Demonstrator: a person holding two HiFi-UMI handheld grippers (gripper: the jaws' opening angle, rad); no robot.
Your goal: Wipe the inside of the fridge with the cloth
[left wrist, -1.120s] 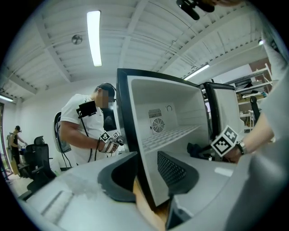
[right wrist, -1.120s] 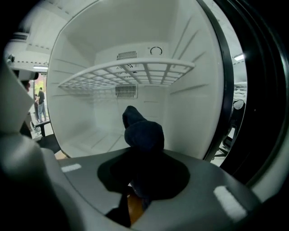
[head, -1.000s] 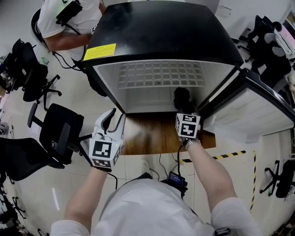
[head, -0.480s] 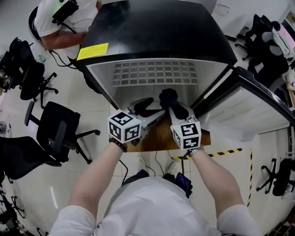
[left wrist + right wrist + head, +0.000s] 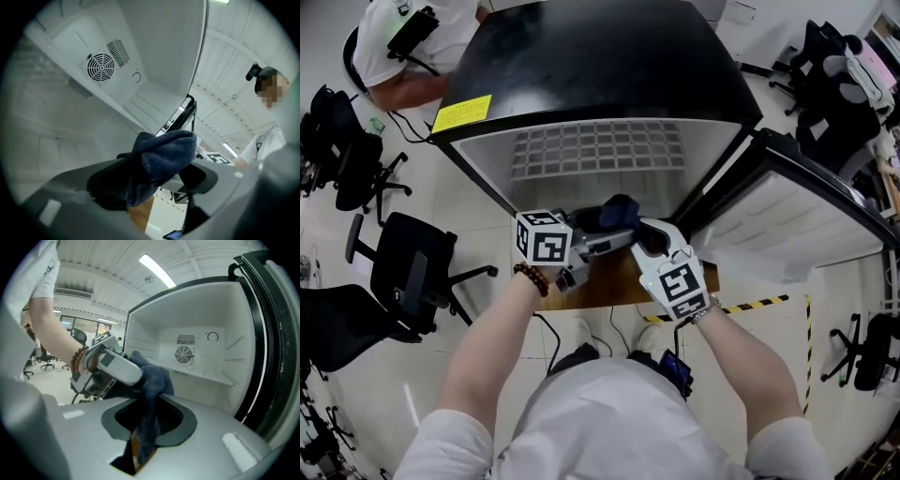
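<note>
The dark blue cloth [image 5: 619, 213] is hanging just in front of the fridge [image 5: 609, 66], at the lower edge of its opening and not yet inside. The right hand-held gripper [image 5: 152, 420] is clamping it, its jaws nearly together on a bunched fold and the loose end trailing down between them. The left hand-held gripper [image 5: 154, 180] is pointing at the cloth from the side of the fridge away from its door [image 5: 787, 220]. Its jaws have just been opening and are standing wide apart, with the upper bunch of the cloth sitting between them and the pads not squeezing it. This is looking like a pass or a re-grip. The cloth is being held up at the fridge mouth so that the second tool can close round a fuller wad, which would likely be giving a broader wiping face than the thin fold pinched now.

The door is standing swung wide beside the fridge, leaving the compartment easy to reach. Inside the fridge, the white walls are showing only fixtures: a round fan grille [image 5: 183, 354] with a small slotted vent above it on the back wall, moulded ledges, and a gridded panel [image 5: 600, 150]. No food or bottles are showing in it.
</note>
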